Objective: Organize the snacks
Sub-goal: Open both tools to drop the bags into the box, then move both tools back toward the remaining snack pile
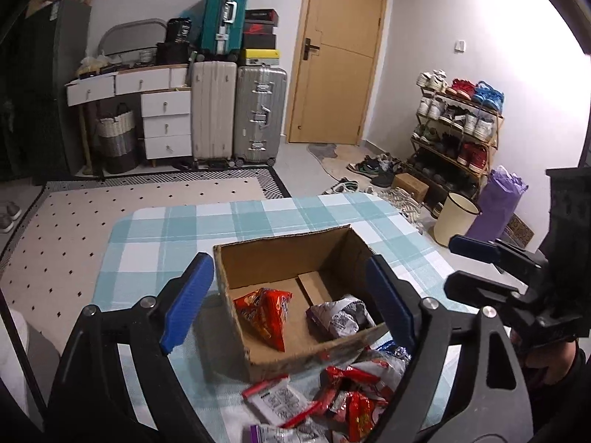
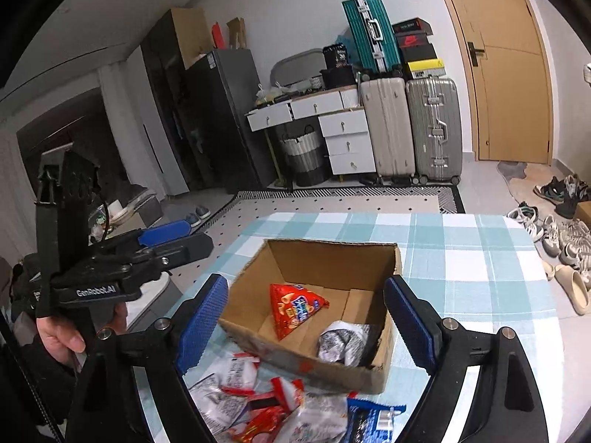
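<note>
2 packets are sitting in the cardboard box (image 1: pixel 295 258); the loose snack pile (image 2: pixel 280 409) is waiting on the counter (image 1: pixel 258 217); both claws are hanging spread, empty.

On my bench (image 1: pixel 258 217) the box (image 1: pixel 280 254) sits mid-surface, two snack packets inside: one (image 1: pixel 266 310) left, one (image 1: pixel 340 313) right. More packets (image 1: pixel 332 398) lie heaped just near of it. Suitcases (image 1: pixel 236 110) stand far behind, the shoe rack (image 1: pixel 458 129) far right.
</note>
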A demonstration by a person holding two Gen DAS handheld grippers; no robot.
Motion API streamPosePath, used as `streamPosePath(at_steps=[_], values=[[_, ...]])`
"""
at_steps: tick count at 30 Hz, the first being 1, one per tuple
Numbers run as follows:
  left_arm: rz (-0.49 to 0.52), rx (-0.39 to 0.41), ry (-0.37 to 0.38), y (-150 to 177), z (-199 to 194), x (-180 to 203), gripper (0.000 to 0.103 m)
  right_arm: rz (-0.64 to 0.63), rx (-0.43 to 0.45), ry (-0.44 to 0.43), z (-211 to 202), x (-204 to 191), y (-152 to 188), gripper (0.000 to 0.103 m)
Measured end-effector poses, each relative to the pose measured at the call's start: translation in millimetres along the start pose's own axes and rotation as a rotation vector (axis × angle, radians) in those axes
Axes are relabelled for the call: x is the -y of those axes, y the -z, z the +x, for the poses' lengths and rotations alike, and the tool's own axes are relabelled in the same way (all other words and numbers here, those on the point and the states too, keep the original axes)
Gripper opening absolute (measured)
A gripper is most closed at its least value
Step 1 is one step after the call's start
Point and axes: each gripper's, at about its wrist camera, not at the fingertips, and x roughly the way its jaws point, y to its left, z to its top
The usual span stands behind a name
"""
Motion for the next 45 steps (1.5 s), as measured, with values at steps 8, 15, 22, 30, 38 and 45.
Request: streamPosePath(at_steps=[8,15,22,30,38,45], values=[[0.012,0.049,-0.036,12.7,-56.7,15.4,0.101,-0.052,0.036,0.000,-40.8,-33.3,7.9,0.091],[0.013,0.063,-0.074,26.1,-100.3,29.3,0.102,-0.086,0.067,0.007,-74.4,-60.2,20.8,0.094],[0.034,0.046,-0.136,47.3,-128.6,45.6,0.102,-0.110,0.088,0.011,-100.6,-82.7,41.8,0.100],[-0.034,0.037,-0.170,75.5,-150.4,42.5,0.102,-0.117,0.090,0.022,-115.9,-99.6,67.6,0.101],[-0.071,0.021,-0.214,103.3,-151.0,26.8,0.102,-0.066,0.050,0.031,-116.7,-98.4,98.9,0.102],[-0.110,0.010,-0.219,131.3,-147.6,15.8,0.102,-0.024,0.020,0.032,-108.8,-99.6,121.8,0.102]])
